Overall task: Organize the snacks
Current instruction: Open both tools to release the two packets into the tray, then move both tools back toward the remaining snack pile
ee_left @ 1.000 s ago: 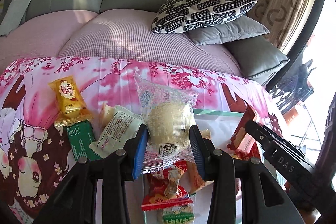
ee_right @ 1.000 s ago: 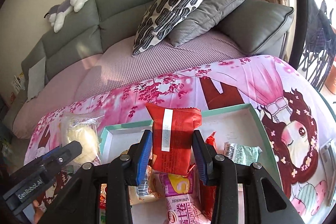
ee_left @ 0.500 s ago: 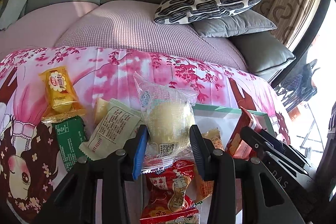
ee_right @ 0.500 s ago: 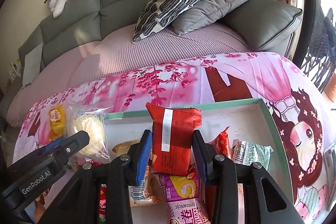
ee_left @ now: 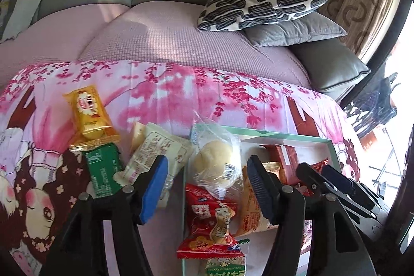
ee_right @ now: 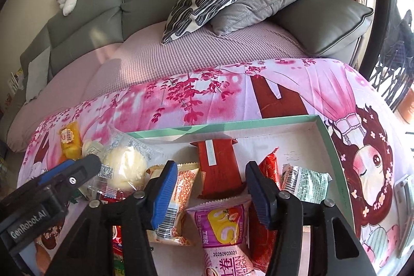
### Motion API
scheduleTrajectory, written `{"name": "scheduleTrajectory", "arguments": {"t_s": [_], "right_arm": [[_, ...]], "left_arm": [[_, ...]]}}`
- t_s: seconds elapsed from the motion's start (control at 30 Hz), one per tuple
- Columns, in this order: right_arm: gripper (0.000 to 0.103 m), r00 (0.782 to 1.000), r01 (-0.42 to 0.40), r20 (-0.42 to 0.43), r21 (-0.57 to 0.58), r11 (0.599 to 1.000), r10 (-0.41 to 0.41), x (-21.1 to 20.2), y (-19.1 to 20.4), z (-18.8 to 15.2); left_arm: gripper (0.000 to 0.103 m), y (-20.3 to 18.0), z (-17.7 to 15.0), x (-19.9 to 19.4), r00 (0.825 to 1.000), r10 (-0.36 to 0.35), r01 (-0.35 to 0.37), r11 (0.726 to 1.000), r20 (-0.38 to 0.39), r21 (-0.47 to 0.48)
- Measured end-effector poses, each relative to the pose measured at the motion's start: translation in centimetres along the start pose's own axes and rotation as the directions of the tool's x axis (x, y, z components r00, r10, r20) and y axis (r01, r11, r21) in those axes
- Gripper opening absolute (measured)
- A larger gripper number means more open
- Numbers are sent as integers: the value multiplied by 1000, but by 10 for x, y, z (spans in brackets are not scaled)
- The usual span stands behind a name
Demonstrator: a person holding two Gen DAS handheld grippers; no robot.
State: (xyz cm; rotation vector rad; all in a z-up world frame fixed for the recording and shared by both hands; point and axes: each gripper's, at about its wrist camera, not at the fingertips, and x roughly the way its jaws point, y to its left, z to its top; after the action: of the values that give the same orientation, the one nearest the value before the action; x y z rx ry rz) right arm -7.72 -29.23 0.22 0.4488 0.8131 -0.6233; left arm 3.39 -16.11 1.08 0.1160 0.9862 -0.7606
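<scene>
Both the left gripper and right gripper have just been opening, jaws apart, leaving the bun packet and red packet lying in the tray.

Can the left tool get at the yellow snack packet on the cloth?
Probably yes: the left tool stands open and empty, and the yellow packet lies uncovered on the cloth, nothing between them.

Box crowded; far right corner free
</scene>
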Motion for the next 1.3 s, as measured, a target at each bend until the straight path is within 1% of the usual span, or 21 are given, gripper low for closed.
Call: {"name": "scheduleTrajectory", "arguments": {"t_s": [0.1, 0.2, 0.4, 0.57, 0.6, 0.63, 0.67, 0.73, 0.87, 0.93, 1.0, 1.07, 1.1, 1.13, 1.3], "right_arm": [[61, 1000, 3, -20, 4, 1000, -3, -3, -2, -1], [61, 999, 7, -33, 5, 1000, -6, -7, -3, -2], [61, 999, 10, -42, -1, 1000, -10, -11, -2, -4], [62, 998, 17, -55, -8, 1000, -18, -9, 0, -5], [62, 998, 19, -57, -8, 1000, -19, -9, -1, -6], [64, 998, 20, -59, -7, 1000, -20, -9, -1, -6], [65, 998, 22, -60, -7, 1000, -22, -8, -1, -6], [71, 998, 26, -60, -7, 1000, -27, -8, -1, -6], [81, 997, 30, -68, -12, 999, -31, -5, 0, -6], [88, 997, 35, -67, -15, 999, -36, -5, 0, -7], [91, 997, 35, -63, -17, 999, -36, -5, 0, -7], [96, 997, 35, -61, -20, 999, -36, -5, 1, -7], [101, 998, 36, -60, -22, 999, -37, -5, 1, -7], [103, 998, 36, -58, -25, 999, -37, -5, 2, -7], [103, 998, 35, -57, -33, 999, -37, -5, 3, -7]], "left_arm": [[66, 7, 1, -4, 999, 50, -50, 999, -14, -17], [66, 16, 0, -4, 993, 111, -113, 993, -46, -35], [66, 29, -3, -3, 985, 150, -156, 985, -86, -72], [66, 32, -4, -2, 982, 162, -170, 982, -101, -76], [68, 32, -4, -1, 981, 166, -174, 982, -104, -76], [73, 32, -4, 0, 980, 170, -179, 981, -107, -75], [83, 33, -4, 0, 979, 174, -183, 980, -109, -74], [84, 33, -4, 0, 979, 172, -181, 980, -106, -77], [84, 32, -4, -1, 980, 175, -183, 980, -98, -74], [87, 32, -4, 0, 978, 186, -193, 979, -92, -69], [94, 32, -4, 1, 975, 206, -212, 975, -85, -65], [96, 33, -5, 1, 972, 221, -227, 972, -84, -59], [96, 33, -5, 2, 971, 224, -229, 971, -85, -59], [96, 34, -5, 2, 971, 225, -230, 971, -86, -60], [97, 34, -6, 4, 968, 230, -236, 970, -96, -56]]}}
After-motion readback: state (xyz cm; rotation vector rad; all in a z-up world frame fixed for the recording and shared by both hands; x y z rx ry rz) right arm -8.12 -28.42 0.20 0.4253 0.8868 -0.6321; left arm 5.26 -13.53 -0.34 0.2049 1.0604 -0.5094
